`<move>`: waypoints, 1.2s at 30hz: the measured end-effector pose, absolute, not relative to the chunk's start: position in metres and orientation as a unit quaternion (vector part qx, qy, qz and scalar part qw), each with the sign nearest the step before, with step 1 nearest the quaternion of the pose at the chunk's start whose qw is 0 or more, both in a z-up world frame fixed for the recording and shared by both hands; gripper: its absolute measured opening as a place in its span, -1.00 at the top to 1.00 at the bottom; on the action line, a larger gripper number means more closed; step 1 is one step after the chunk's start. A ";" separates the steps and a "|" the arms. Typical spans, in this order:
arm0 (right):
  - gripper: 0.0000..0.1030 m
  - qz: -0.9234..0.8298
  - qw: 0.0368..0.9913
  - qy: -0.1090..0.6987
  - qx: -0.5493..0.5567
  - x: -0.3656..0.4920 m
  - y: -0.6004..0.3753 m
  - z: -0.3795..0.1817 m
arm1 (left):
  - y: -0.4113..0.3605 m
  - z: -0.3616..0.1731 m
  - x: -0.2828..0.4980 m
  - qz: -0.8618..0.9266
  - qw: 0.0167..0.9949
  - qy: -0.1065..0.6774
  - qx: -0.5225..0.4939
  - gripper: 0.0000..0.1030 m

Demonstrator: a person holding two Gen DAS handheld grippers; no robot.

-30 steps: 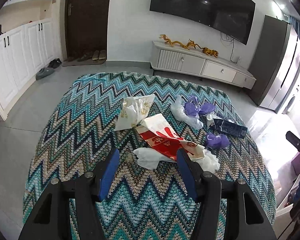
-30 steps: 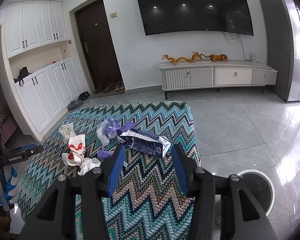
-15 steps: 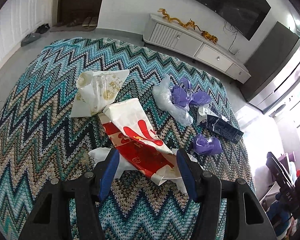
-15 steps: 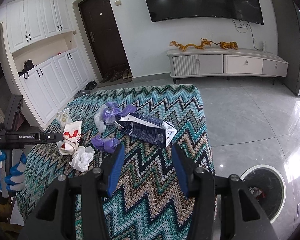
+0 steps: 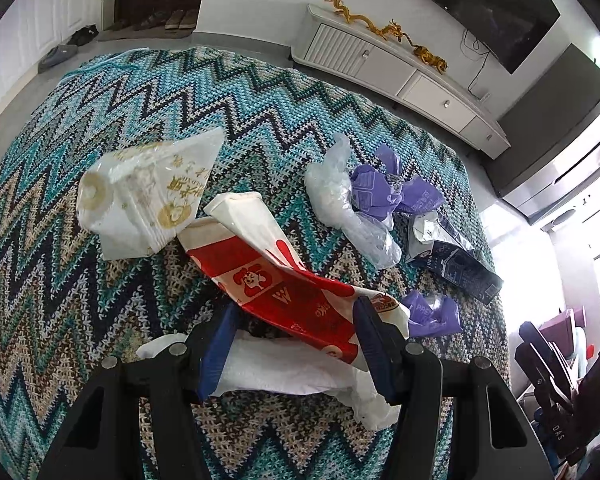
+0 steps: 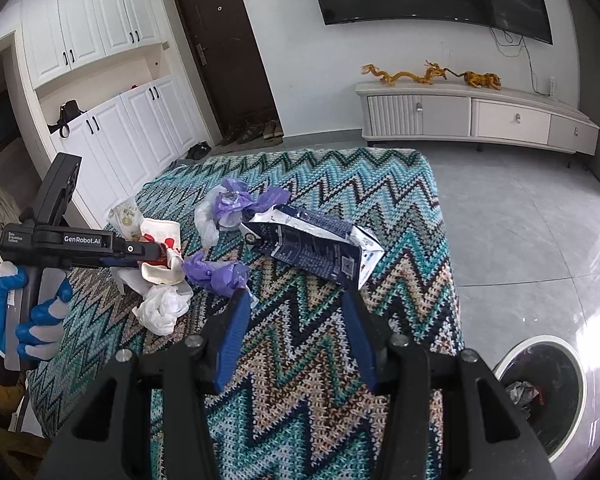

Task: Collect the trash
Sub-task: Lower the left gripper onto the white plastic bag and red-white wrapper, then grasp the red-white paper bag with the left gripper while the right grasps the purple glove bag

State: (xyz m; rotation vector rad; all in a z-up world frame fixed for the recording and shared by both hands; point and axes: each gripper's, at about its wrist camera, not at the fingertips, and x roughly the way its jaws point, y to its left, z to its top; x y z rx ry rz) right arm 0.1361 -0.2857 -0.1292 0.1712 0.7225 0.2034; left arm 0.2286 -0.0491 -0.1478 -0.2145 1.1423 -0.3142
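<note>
Trash lies on a zigzag blanket (image 5: pixel 80 300). My left gripper (image 5: pixel 296 308) is open and tilted down, its blue fingers on either side of the near end of a red and white paper bag (image 5: pixel 268 280); the pads do not press on it. Crumpled white plastic (image 5: pixel 292 372) lies under that bag. My right gripper (image 6: pixel 296 304) is open with only blanket between its fingers, just short of a dark blue carton (image 6: pixel 312 244). A purple wrapper (image 6: pixel 216 276) lies by its left fingertip. In the right wrist view a gloved hand (image 6: pixel 32 312) holds the left gripper (image 6: pixel 156 256) over the red bag.
A white bag with gold print (image 5: pixel 140 196), a clear plastic bag (image 5: pixel 340 200) and a bunched purple wrapper (image 5: pixel 396 196) lie farther back. A round bin (image 6: pixel 538 341) with trash inside stands on the floor at the blanket's right. A low TV cabinet (image 6: pixel 472 120) lines the wall.
The left gripper came forward and down until its fingers straddle the red bag. The right gripper sank closer to the blanket and the carton. Both kept the same opening.
</note>
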 end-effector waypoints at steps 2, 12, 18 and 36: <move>0.10 0.105 0.926 0.355 0.079 0.140 -0.281 -0.131 | -0.049 -0.150 0.232 -0.148 0.820 0.542 -0.107 -0.11; 0.10 0.140 0.919 0.363 0.057 0.159 -0.263 -0.136 | -0.033 -0.146 0.241 -0.147 0.809 0.550 -0.144 -0.12; 0.10 0.163 0.915 0.367 0.040 0.172 -0.249 -0.136 | -0.029 -0.147 0.250 -0.138 0.800 0.562 -0.159 -0.12; 0.10 0.209 0.892 0.399 0.027 0.207 -0.224 -0.158 | -0.029 -0.151 0.247 -0.133 0.786 0.578 -0.177 -0.12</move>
